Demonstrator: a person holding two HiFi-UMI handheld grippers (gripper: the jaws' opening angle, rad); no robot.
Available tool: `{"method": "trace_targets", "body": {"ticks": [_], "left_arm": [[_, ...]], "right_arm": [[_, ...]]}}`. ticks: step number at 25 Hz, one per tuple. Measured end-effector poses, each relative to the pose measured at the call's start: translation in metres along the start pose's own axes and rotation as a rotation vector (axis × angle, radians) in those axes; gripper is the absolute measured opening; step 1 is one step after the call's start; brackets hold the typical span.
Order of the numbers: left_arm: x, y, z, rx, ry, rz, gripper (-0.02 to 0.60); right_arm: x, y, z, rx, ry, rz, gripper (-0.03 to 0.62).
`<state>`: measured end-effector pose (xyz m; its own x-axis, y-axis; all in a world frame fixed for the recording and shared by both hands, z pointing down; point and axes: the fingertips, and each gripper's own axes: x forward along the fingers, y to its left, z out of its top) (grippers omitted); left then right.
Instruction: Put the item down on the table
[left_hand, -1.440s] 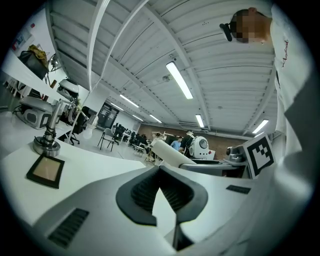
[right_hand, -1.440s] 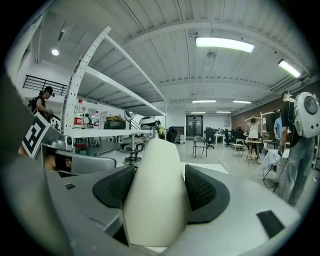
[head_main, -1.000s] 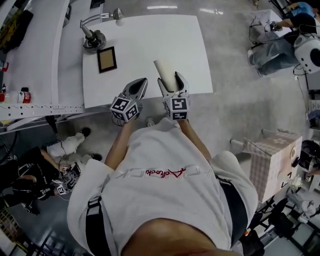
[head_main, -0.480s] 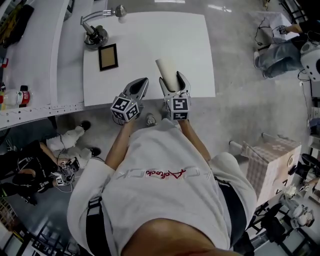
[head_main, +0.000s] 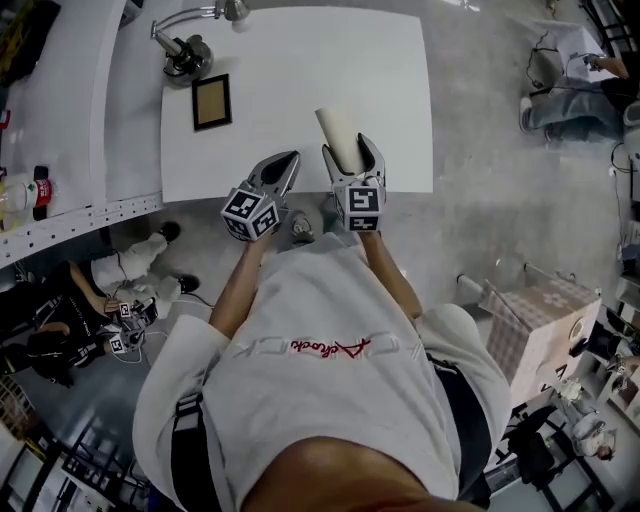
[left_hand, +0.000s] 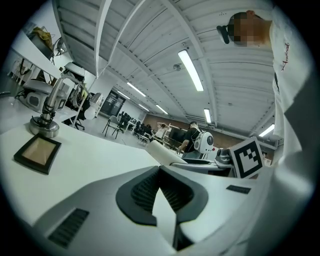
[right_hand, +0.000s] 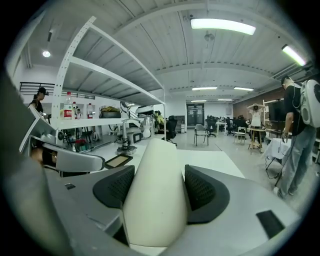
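A cream-white cylindrical roll (head_main: 338, 139) (right_hand: 152, 187) sticks forward out of my right gripper (head_main: 350, 160) (right_hand: 155, 192), whose jaws are shut on it from both sides. It hangs over the near edge of the white table (head_main: 300, 70). To its left my left gripper (head_main: 280, 172) (left_hand: 159, 192) has its pads pressed together with nothing between them, also at the table's near edge. From the left gripper view the roll (left_hand: 167, 153) shows lying tilted beside the right gripper's marker cube.
A small dark picture frame (head_main: 211, 101) (left_hand: 37, 152) lies on the table's left part. Behind it a metal desk lamp (head_main: 186, 50) (left_hand: 46, 117) stands on its round base. A shelving bench (head_main: 60, 120) runs along the left. People sit and stand on the floor around.
Both grippers have crept slightly forward over the table's near edge, the roll still held in the right one. The view has shifted a little with the head.
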<state>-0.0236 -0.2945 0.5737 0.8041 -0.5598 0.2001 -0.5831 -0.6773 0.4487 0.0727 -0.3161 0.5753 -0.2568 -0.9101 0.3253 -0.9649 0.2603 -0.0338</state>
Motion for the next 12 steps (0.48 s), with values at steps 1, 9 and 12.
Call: {"method": "trace_targets", "body": {"ticks": [1,9,12], "left_arm": [[0.001,0.0,-0.002,-0.004,0.005,0.004,0.005],[0.01,0.01,-0.014,-0.026,0.03,0.033,0.005],[0.012,0.014,-0.022,-0.034,0.04,0.047,0.005]], "right_arm": [[0.001,-0.002,-0.004,0.008,0.009,-0.001,0.316],[0.01,-0.01,-0.029,0.021,0.045,0.018,0.318],[0.011,-0.011,-0.046,0.032,0.081,0.022,0.318]]}}
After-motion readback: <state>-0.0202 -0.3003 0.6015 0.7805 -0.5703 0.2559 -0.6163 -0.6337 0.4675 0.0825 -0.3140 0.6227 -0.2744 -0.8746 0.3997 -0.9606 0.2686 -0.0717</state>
